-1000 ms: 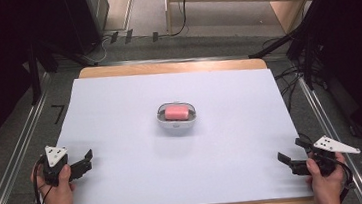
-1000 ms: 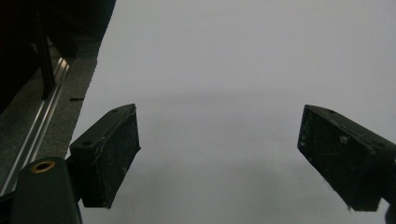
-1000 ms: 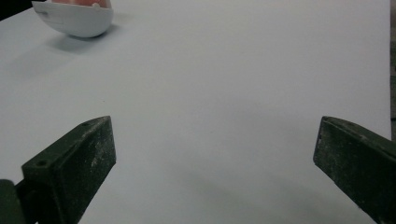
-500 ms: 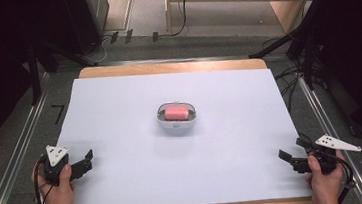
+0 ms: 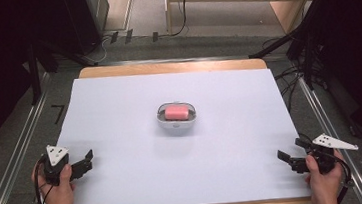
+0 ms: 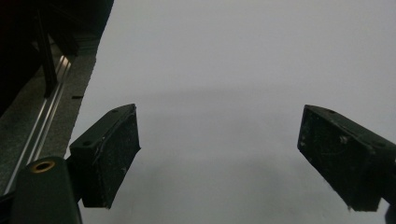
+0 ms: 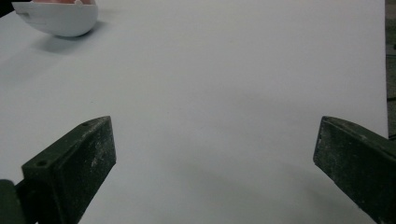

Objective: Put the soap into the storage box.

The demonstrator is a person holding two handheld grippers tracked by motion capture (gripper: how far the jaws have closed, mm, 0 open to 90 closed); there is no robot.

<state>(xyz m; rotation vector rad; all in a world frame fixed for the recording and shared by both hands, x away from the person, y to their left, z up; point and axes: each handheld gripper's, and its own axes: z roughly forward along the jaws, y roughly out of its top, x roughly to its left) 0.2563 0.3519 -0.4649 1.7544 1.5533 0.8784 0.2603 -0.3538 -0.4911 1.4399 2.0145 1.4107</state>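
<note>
At the near left corner of the worktop (image 5: 118,93) the left tool (image 5: 85,163) rests low in the person's left hand (image 5: 57,192), its jaws spread wide and holding nothing; in the left gripper view only bare white sheet lies between the two black pads (image 6: 109,156). It points inward toward the middle, which reads as a ready stance: parked at the edge, out of the way, aimed at the one thing worth reaching for.

That thing is the small white dish (image 5: 176,118) at the centre of the worktop, with a pink block (image 5: 177,112) lying inside it, likely a bar of soap in its holder. It sits well apart from both tools and roughly midway between them, so either hand could get to it. The dish's rim rises around the block, so a grasp of the block would probably have to come from above rather than from the side.

At the near right corner the right tool (image 5: 291,157), held in the right hand (image 5: 323,178), is likewise gaping and empty. In the right gripper view the dish (image 7: 58,17) shows far off at the upper left, beyond the jaws.

Nothing stands between either tool and the dish; the sheet is bare. Cables and dark stands lie on the floor beyond the worktop, well clear of any reach
</note>
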